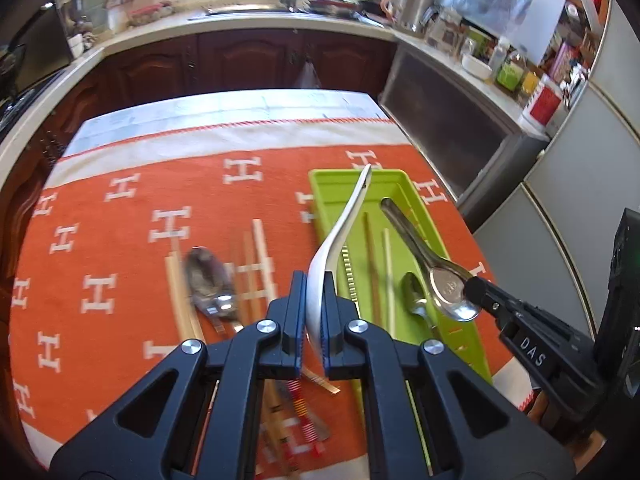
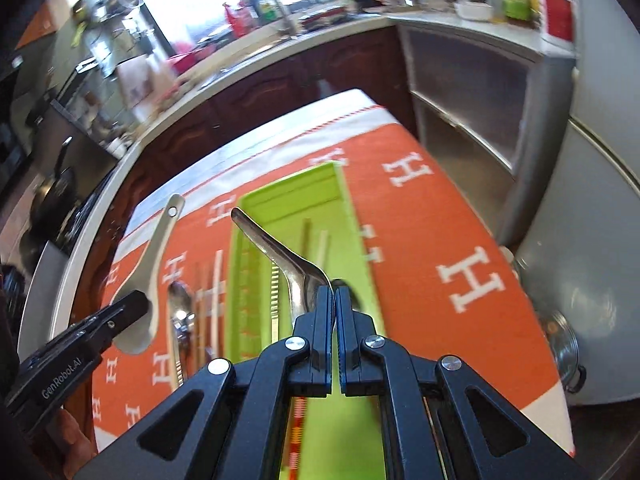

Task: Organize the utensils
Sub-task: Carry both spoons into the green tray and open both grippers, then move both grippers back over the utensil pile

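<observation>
My left gripper point(image 1: 316, 292) is shut on the bowl of a white ceramic spoon point(image 1: 340, 232), held above the cloth just left of the green tray point(image 1: 324, 192); it also shows in the right wrist view point(image 2: 150, 264). My right gripper point(image 2: 333, 294) is shut on the bowl of a steel soup spoon point(image 2: 276, 248), held over the tray point(image 2: 288, 208); in the left wrist view the spoon point(image 1: 424, 248) hangs above the tray's right lane. In the tray lie two chopsticks point(image 1: 374, 264) and a small steel spoon point(image 1: 414, 296).
On the orange H-pattern cloth point(image 1: 120, 240) left of the tray lie a steel spoon point(image 1: 208, 280) and several chopsticks point(image 1: 256, 264). Patterned chopsticks point(image 1: 300, 408) lie near the front edge. A counter with a sink point(image 1: 248, 8) runs behind; a grey fridge point(image 1: 580, 184) stands right.
</observation>
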A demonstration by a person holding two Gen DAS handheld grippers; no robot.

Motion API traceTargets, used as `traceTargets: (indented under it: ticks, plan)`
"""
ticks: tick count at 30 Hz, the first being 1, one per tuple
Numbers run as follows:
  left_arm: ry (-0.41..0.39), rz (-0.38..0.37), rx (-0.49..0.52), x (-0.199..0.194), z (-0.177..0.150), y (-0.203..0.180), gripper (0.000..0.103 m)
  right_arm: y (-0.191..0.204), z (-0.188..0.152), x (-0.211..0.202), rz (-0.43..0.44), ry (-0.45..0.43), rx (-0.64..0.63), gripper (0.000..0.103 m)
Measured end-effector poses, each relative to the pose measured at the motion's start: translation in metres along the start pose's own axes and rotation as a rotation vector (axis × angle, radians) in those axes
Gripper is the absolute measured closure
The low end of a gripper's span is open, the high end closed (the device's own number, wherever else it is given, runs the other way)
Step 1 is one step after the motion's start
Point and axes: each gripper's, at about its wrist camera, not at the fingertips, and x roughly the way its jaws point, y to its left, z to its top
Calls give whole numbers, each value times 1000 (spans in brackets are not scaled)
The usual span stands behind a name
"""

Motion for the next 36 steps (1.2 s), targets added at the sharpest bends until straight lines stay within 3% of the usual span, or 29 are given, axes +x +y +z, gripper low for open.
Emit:
traceTargets:
  ticks: [6,13,17,20,22,23,26,36]
  plan:
    - [57,20,26,42,5,-29,99,-16,9,23,-10,26,74,101]
    - [86,34,-10,71,9,-23,99,-1,26,66,-31,46,68,100]
    - [105,-35,3,81,17,-19,98,0,38,91,23,86,72,96]
    - [135,-73,16,89,17,-18,98,0,43,96,66,98,74,87]
    - [125,-91,30,88,15,-18,98,1,42,91,76,78,66,74]
    - [124,-101,33,86,15,-20,98,1,41,89,80,69,64,73]
    - [112,-134,49,75,13,-19,98,-1,37,79,100,66,67,72]
    - [84,-96,62,28,-2,8,98,3,15,44,121,47,3,72]
